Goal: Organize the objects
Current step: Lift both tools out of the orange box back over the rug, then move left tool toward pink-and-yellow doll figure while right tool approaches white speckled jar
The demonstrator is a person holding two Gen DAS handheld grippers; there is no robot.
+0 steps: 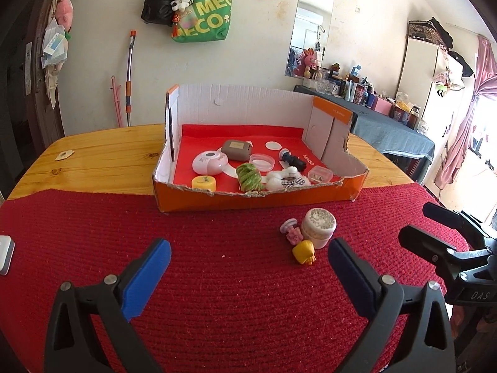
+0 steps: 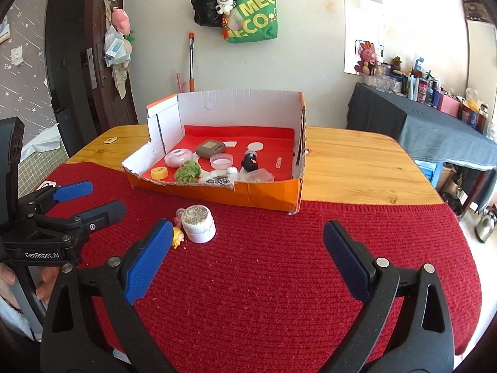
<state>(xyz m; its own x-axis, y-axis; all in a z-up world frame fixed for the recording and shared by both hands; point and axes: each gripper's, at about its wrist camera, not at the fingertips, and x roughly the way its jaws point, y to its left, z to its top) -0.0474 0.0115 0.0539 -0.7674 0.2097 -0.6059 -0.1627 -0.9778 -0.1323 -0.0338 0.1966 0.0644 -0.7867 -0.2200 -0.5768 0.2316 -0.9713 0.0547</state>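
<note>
The left wrist view showed the yellow toy (image 1: pixel 303 251) whole beside the white jar (image 1: pixel 319 227) before the orange box (image 1: pixel 254 199), while the right gripper (image 2: pixel 247 233) half hid it; both it and the left gripper (image 1: pixel 249 248) stood wide apart, empty.

In front of me sits the orange cardboard box (image 1: pixel 257 197), torn along its near wall, white inside with a red lining, and it's holding a pink round case (image 1: pixel 208 162), a brown pouch (image 1: pixel 236 150), a clear dish (image 1: pixel 262 161), a yellow cap (image 1: pixel 203 182), a green knitted bundle (image 1: pixel 248 176), a white plush (image 1: pixel 287 179), a dark figurine (image 1: pixel 292 159) and a small clear box (image 1: pixel 320 174). Outside it, on the red knitted mat (image 1: pixel 217 279), a white jar (image 1: pixel 318 227) stands upright with a pink charm (image 1: pixel 293 234) and a yellow toy (image 1: pixel 304 251) just beside it.
</note>
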